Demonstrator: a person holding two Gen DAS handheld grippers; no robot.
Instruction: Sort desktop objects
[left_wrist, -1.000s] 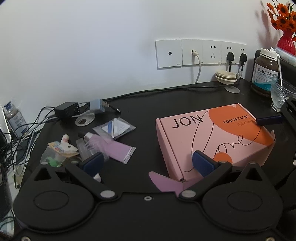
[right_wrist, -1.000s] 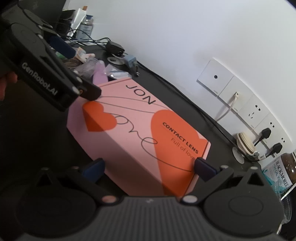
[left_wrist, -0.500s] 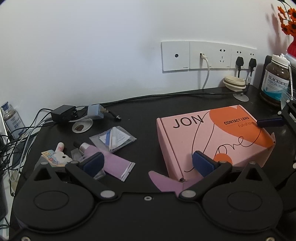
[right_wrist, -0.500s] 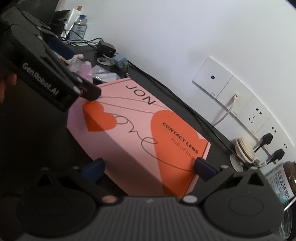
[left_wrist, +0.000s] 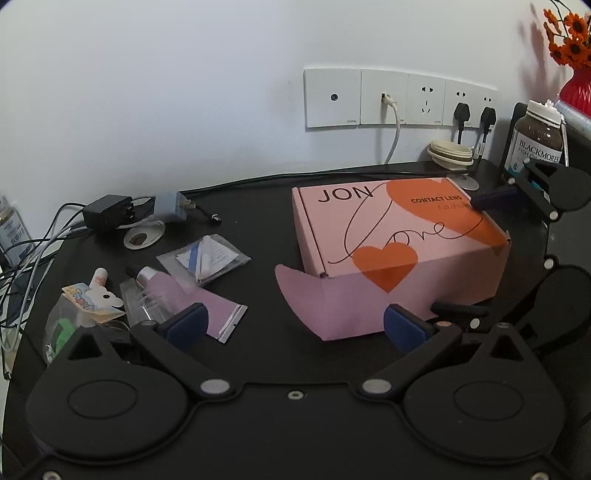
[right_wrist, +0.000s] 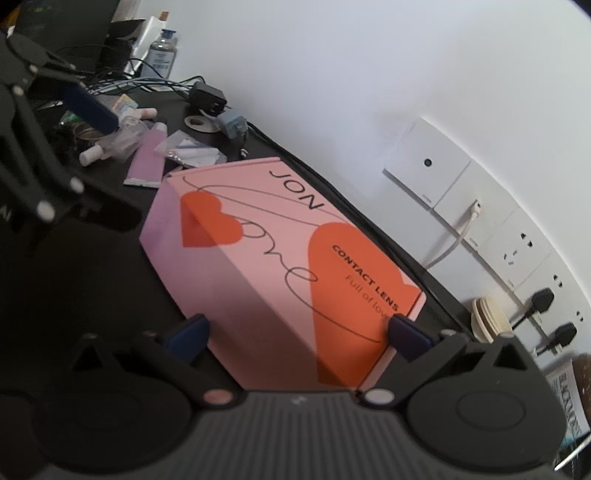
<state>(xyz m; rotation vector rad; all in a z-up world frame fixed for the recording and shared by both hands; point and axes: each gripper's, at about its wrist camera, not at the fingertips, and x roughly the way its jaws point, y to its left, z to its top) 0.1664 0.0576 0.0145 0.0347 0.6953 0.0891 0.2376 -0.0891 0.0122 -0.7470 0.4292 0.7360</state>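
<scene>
A pink and orange contact lens box (left_wrist: 399, 243) lies shut on the black desk (left_wrist: 258, 221), one side flap (left_wrist: 314, 306) sticking out. It also shows in the right wrist view (right_wrist: 280, 266). My right gripper (right_wrist: 295, 332) is open, its fingers straddling the box's right end. My left gripper (left_wrist: 293, 325) is open and empty, in front of the box's left corner. Left of the box lie a purple pouch (left_wrist: 192, 295), a clear sachet (left_wrist: 205, 258) and small packets (left_wrist: 85, 302).
Chargers and cables (left_wrist: 107, 212) lie at the back left. A fish oil bottle (left_wrist: 537, 136), stacked lids (left_wrist: 450, 155) and a red vase with orange flowers (left_wrist: 576, 85) stand at the back right. Wall sockets (left_wrist: 399, 98) sit above the desk.
My left gripper has pulled back and away from the box's corner. The right gripper has stayed around the box's right end. The box has hardly moved.
</scene>
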